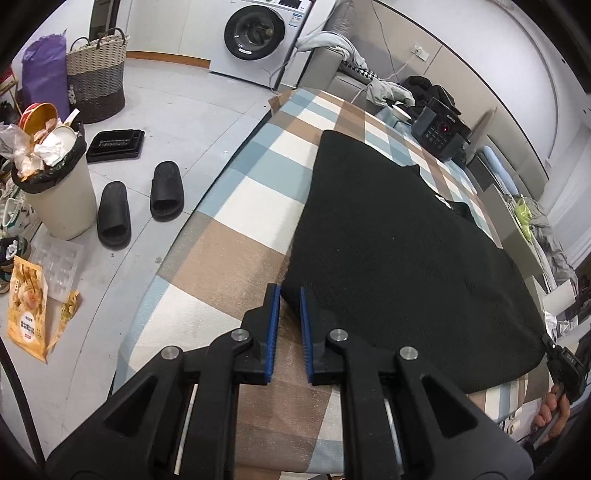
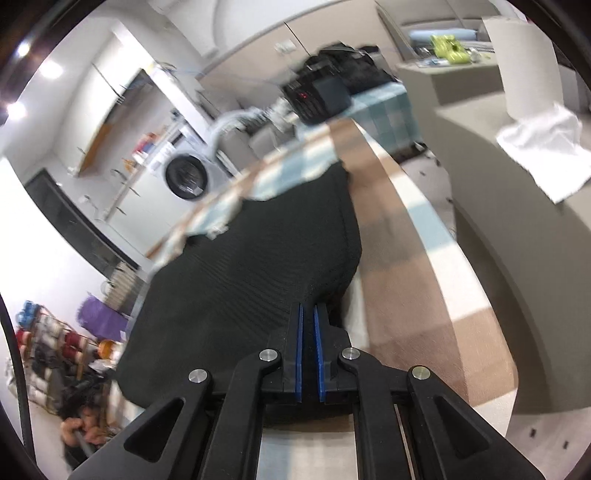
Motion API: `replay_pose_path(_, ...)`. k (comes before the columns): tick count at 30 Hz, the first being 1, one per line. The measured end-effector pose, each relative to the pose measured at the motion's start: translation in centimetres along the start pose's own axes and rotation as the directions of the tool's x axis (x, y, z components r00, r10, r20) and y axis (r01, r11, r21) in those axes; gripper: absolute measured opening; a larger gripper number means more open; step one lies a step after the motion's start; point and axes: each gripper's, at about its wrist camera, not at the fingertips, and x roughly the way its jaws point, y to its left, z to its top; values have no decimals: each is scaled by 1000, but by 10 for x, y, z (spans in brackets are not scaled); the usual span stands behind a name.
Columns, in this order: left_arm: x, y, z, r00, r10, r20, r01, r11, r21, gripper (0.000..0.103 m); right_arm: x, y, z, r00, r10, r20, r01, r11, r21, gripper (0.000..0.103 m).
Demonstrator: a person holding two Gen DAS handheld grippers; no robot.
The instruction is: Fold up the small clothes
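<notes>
From my left wrist camera, the black knit garment [image 1: 399, 251] lies spread flat on the checked tablecloth [image 1: 229, 206], laid out wide so its edges are easy to reach for folding. My left gripper [image 1: 289, 295] sits at the near left corner of the garment; its blue pads [image 1: 274, 325] stand only slightly apart, and the corner's edge runs in between the tips, so I judge it a thin pinch on that corner rather than an empty closing. At the far right of this view, the garment's other near corner is drawn to a point where my right gripper holds it. A bin, slippers and a washing machine [image 1: 255, 33] stand off on the floor, out of the way.

From my right wrist camera, blurred, my right gripper [image 2: 308, 308] has its pads pressed nearly together on the garment's near edge, and the cloth bunches up toward the tips. With both near corners held, I judge I am set to carry this edge over toward the far side.
</notes>
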Motion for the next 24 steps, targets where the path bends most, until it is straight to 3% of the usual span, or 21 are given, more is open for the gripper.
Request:
replay_pose_path(4,-4,0,2,1000,-1,1,1,1000,-9,9,20,-16,-8,982,-153,-109,156,988,18,6)
replay_pose_path(8,-11,-5,4,1000,-15,15,15,1000,4,9,19,-20,-10,987,-120,-103,126,990,57,9)
replay_pose_path(11,-14,-12,6,1000,-24,19,24,999,24,10,22,-22,-9,989,-81,-125,91,993,73,28)
replay_pose_path(14,-16,-21,7,999,-35,19,34,999,35,14,29,-26,-12,986,-75,-146,88,992,90,29)
replay_pose_path(15,-16,-24,7,999,-36,17,36,999,40,17,30,-27,-13,988,-70,-141,84,992,99,29)
replay_pose_path(17,-16,-31,7,999,-45,12,44,997,56,19,27,-20,-14,992,-49,-117,59,995,82,14)
replay_pose_path(20,-12,-44,7,999,-47,1,47,996,81,22,7,-2,-10,999,-7,-40,7,1000,5,6)
replay_pose_path(23,-8,-55,7,998,-65,-8,65,994,92,31,6,2,-9,994,-98,-55,96,995,-36,6)
replay_pose_path(24,-7,-58,6,998,-68,-9,69,993,95,33,15,-3,-12,981,-167,-101,163,986,-42,6)
